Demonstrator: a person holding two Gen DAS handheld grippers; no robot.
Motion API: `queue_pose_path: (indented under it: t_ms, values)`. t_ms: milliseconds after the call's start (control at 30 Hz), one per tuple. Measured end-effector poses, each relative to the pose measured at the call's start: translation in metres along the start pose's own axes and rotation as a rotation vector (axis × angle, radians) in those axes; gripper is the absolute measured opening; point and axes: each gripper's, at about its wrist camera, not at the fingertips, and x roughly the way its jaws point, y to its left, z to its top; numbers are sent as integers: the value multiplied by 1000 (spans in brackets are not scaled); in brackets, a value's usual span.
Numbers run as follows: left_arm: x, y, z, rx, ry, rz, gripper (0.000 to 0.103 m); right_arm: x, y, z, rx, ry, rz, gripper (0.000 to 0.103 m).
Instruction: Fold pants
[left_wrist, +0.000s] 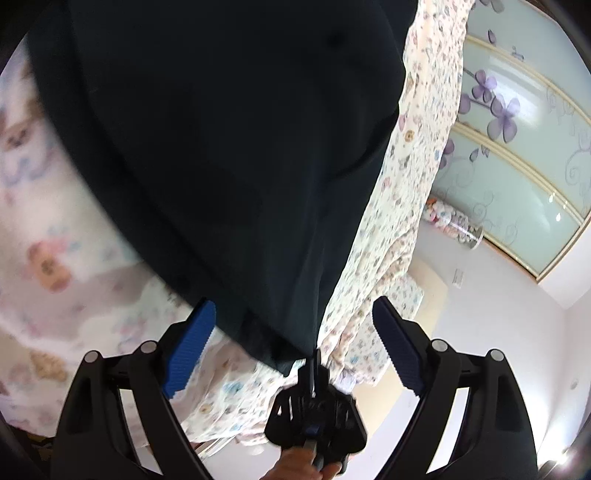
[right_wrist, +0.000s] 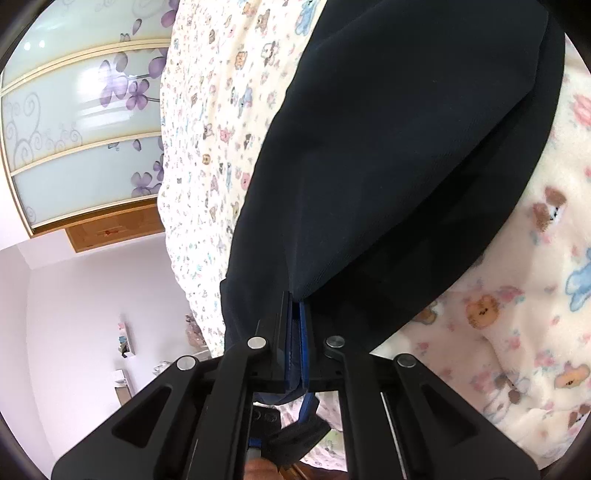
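Note:
The dark navy pants (left_wrist: 229, 147) lie spread over a bed and fill most of the left wrist view. They also fill the upper middle of the right wrist view (right_wrist: 388, 147). My left gripper (left_wrist: 295, 332) is open, its blue pads (left_wrist: 192, 350) wide apart on either side of the pants' near corner. My right gripper (right_wrist: 293, 302) is shut on a corner of the pants, the fabric pinched between its blue pads (right_wrist: 303, 339). The right gripper also shows in the left wrist view (left_wrist: 314, 406), clamped on that corner.
The bed is covered with a cream blanket printed with small bears (left_wrist: 55, 258), also in the right wrist view (right_wrist: 517, 332). A wardrobe with pale green glass doors and purple flowers (left_wrist: 517, 129) stands beyond the bed. White wall and floor (right_wrist: 92, 314) lie beside it.

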Motion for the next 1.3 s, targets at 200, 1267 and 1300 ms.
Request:
queue_pose_path:
  t_ms: [200, 1267, 1300]
  values:
    - [-2, -3, 11, -37, -103, 0, 71, 0, 0, 2, 1, 9, 11, 4]
    - [-19, -6, -4, 239, -198, 385, 60, 16, -23, -6, -109, 59, -304, 8]
    - [-25, -12, -8, 290, -205, 405, 74, 14, -20, -6, -136, 63, -318, 15]
